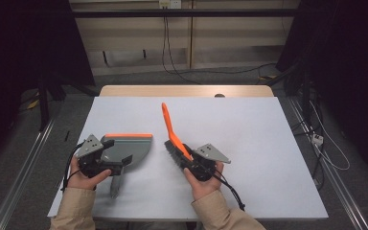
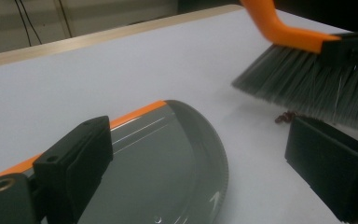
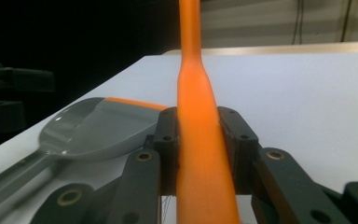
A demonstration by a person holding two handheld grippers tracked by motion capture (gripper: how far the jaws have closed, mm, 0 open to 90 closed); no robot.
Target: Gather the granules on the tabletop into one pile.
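My right gripper [image 1: 188, 158] is clamped on the light, stiff orange brush [image 1: 171, 135] just above its soft bristles, beside the dustpan [image 1: 127, 146] on the desk [image 1: 249, 143], which my left gripper [image 1: 109, 155], jaws apart, straddles unclamped.

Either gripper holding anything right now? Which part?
The right gripper clamps the brush by its orange back, above the bristles. The left gripper stands open over the dustpan, holding nothing.
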